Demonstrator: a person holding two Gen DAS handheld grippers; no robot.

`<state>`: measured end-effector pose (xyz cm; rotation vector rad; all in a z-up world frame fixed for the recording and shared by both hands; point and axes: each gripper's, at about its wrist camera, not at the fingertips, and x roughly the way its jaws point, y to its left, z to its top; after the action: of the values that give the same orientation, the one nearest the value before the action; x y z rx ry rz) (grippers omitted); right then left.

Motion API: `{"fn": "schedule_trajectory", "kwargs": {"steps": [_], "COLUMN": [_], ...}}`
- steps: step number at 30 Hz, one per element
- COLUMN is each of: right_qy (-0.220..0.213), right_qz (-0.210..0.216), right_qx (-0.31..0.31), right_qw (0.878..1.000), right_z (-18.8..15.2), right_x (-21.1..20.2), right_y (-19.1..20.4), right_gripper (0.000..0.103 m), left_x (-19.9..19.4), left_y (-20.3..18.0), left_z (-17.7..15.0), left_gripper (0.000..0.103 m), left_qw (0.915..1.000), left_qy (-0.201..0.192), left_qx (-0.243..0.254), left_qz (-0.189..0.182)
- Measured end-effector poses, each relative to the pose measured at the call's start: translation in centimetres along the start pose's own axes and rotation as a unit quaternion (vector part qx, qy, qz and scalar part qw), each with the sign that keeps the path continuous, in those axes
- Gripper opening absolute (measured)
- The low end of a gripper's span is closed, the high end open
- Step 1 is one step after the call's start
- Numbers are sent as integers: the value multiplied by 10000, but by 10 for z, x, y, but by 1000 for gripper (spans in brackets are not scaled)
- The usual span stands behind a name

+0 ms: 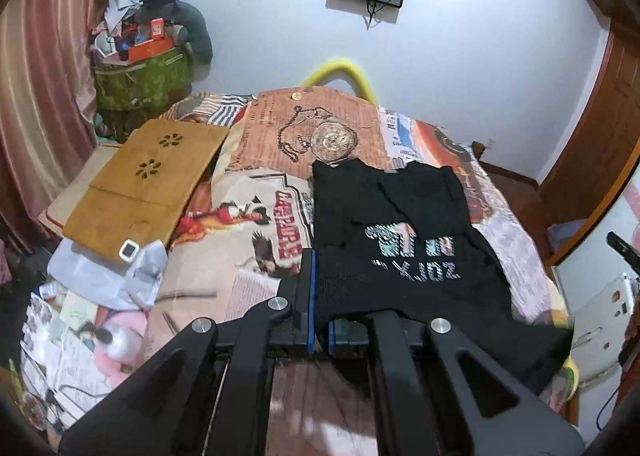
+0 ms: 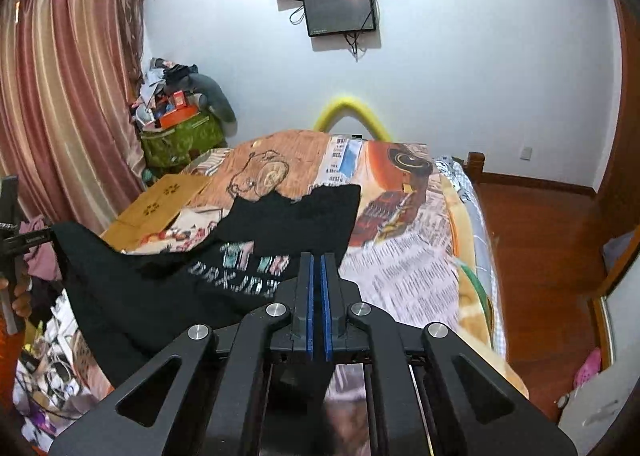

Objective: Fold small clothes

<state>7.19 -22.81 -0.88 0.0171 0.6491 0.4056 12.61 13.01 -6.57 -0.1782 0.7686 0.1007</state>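
Observation:
A black shirt (image 1: 400, 215) with pale printed lettering lies lengthwise on the bed, its near hem raised. In the left wrist view my left gripper (image 1: 320, 260) is shut on that hem; cloth covers its right finger. The right wrist view shows the shirt (image 2: 160, 296) hanging slack between the two grippers. My right gripper (image 2: 317, 256) has its blue pads together, with the shirt's edge meeting its fingertips. The left gripper (image 2: 28, 240) grips the other corner at the far left, with a hand (image 2: 20, 296) beneath it.
A patterned bed cover (image 1: 248, 195) lies under the shirt. A wooden lap board (image 1: 148, 183) rests on the bed's left side. Beyond are a yellow foam tube (image 1: 340, 71) and a cluttered green bag (image 1: 140, 83). Wooden floor (image 2: 540, 236) runs along the right.

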Motion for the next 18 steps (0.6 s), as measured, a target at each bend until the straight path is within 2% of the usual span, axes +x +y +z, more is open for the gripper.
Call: {"fn": "schedule_trajectory", "kwargs": {"steps": [3, 5, 8, 10, 18], "right_qy": [104, 346, 793, 1167, 2406], "right_qz": [-13, 189, 143, 138, 323], "right_qx": [4, 40, 17, 57, 606], "right_qw": [9999, 9992, 9967, 9931, 9682], "right_z": [-1, -13, -43, -66, -137], "right_x": [11, 16, 26, 36, 63], "right_y": [-4, -5, -4, -5, -10], "right_gripper": [3, 4, 15, 27, 31], "left_x": [14, 20, 28, 30, 17], "left_y": [-4, -4, -1, 3, 21], "left_z": [1, -8, -25, -38, -71], "left_gripper": [4, 4, 4, 4, 4], "left_qw": [9997, 9996, 9990, 9986, 9983], "left_qy": [13, 59, 162, 255, 313], "left_qx": [149, 208, 267, 264, 119], "left_qz": [169, 193, 304, 379, 471]}}
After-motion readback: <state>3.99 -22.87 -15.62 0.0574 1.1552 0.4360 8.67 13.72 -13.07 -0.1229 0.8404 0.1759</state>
